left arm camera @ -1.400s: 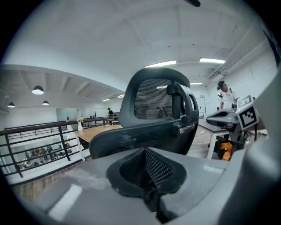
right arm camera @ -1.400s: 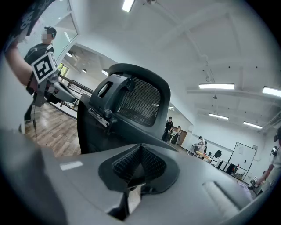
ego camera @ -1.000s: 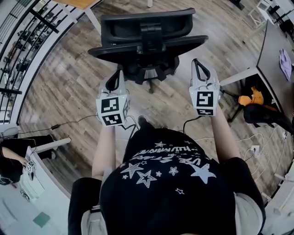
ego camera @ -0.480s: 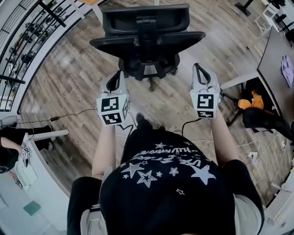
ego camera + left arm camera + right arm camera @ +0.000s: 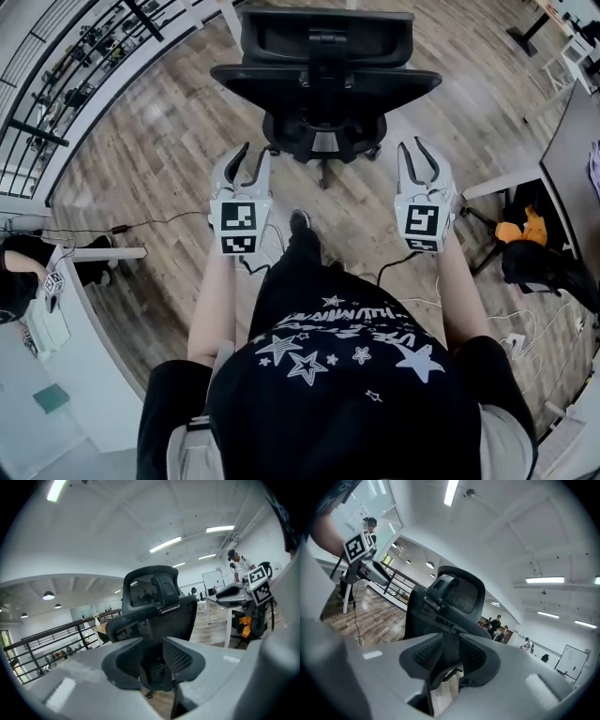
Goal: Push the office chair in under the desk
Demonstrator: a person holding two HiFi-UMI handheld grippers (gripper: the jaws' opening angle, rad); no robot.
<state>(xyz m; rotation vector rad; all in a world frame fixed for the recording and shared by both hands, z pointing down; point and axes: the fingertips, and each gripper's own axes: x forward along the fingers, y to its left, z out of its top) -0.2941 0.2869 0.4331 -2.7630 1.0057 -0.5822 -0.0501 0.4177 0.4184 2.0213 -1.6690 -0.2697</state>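
Note:
A black mesh-backed office chair [image 5: 323, 84] stands on the wood floor ahead of me, its back toward me. My left gripper [image 5: 251, 157] hovers short of the chair's left side, apart from it. Its jaws are opening, with nothing between them. My right gripper [image 5: 418, 155] hovers level with it by the chair's right side, jaws also opening and empty. In the left gripper view the chair [image 5: 154, 606] fills the gap ahead of the left gripper [image 5: 157, 656], and a wooden desk top [image 5: 101, 629] shows beyond it. The right gripper view shows the chair [image 5: 450, 602] past the right gripper [image 5: 451, 656].
A black railing [image 5: 84, 94] runs along the left. A cable [image 5: 159, 223] trails over the floor. A white desk [image 5: 84, 328] stands near left with a person [image 5: 19, 281] beside it. A dark desk's white leg [image 5: 502, 178] and an orange and black bag [image 5: 525, 234] are on the right.
Both grippers' jaws have parted from shut. The grippers and the view have shifted forward toward the chair, and a foot now shows below it.

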